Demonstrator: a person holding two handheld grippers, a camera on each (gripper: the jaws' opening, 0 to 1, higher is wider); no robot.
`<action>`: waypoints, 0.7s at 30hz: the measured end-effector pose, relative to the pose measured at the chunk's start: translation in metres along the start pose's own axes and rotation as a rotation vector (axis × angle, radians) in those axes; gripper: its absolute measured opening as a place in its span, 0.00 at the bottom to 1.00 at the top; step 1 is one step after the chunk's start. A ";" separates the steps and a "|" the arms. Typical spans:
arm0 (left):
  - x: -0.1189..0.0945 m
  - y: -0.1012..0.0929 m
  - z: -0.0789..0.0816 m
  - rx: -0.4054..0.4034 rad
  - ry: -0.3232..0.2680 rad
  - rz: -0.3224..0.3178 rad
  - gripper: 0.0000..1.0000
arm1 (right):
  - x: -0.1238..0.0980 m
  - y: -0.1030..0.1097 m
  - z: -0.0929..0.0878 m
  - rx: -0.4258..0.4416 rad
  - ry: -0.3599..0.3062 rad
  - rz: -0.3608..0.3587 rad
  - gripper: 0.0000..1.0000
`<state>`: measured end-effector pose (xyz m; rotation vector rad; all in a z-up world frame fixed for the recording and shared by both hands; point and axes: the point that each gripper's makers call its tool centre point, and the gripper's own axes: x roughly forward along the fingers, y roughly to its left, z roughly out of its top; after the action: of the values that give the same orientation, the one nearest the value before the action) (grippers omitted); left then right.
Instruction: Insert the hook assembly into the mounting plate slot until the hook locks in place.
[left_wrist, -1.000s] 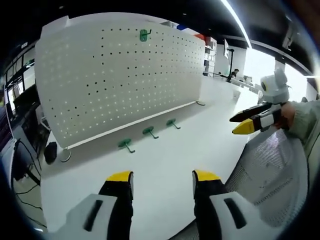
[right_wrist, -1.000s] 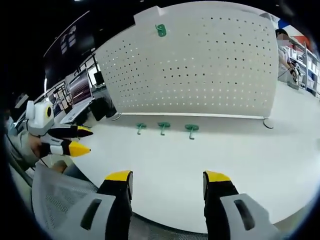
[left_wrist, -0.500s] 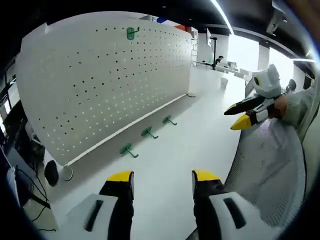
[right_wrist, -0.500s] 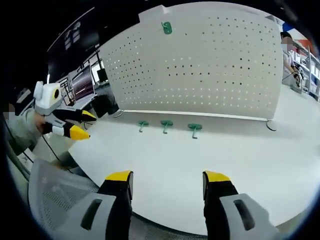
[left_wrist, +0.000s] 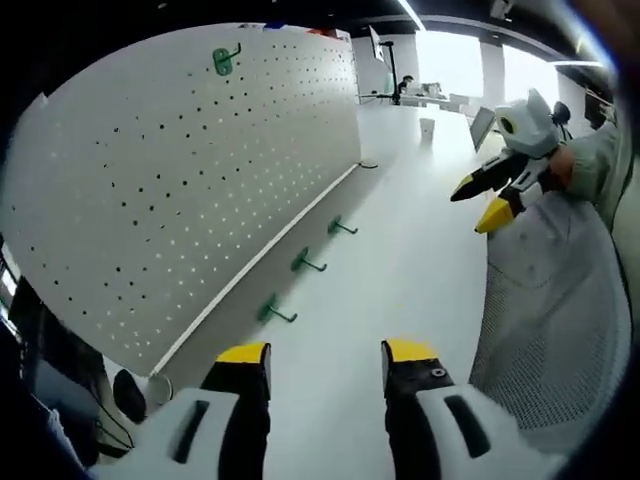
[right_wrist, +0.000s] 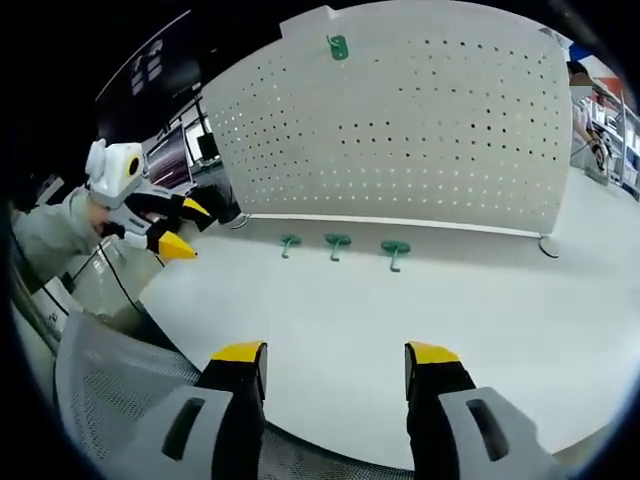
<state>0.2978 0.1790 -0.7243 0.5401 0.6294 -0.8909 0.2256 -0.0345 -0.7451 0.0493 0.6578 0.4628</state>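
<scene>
White table (right_wrist: 520, 300) runs up to an upright white pegboard (right_wrist: 400, 130), the mounting plate, standing along its far edge; office desks and monitors lie behind. One green hook (right_wrist: 338, 46) already hangs near the board's top edge. Three loose green hooks lie in a row on the table just in front of the board's foot: left hook (right_wrist: 290, 243), middle hook (right_wrist: 337, 243), right hook (right_wrist: 395, 250); in the left gripper view the same row recedes along the board, nearest hook (left_wrist: 272, 311) first. Right gripper (right_wrist: 335, 365) hovers well back from them, jaws apart, nothing between them. Left gripper (left_wrist: 320, 368) likewise spread and empty, off toward the board's end. Step in hand, as I judge it: approach and pick a hook. Best to take it by the stem, leaving the flat base free for the board's holes, then seat it squarely.
</scene>
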 end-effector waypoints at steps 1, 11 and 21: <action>0.003 0.004 -0.003 0.007 0.016 -0.002 0.46 | 0.000 0.000 0.000 0.000 0.000 0.000 0.54; 0.015 0.026 0.001 0.065 0.034 -0.029 0.43 | 0.001 0.000 -0.002 0.010 0.006 0.004 0.53; 0.040 0.044 -0.001 0.206 0.081 -0.061 0.36 | 0.002 -0.002 -0.004 0.027 0.011 0.004 0.53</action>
<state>0.3536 0.1813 -0.7456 0.7483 0.6341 -1.0011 0.2254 -0.0360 -0.7499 0.0738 0.6747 0.4584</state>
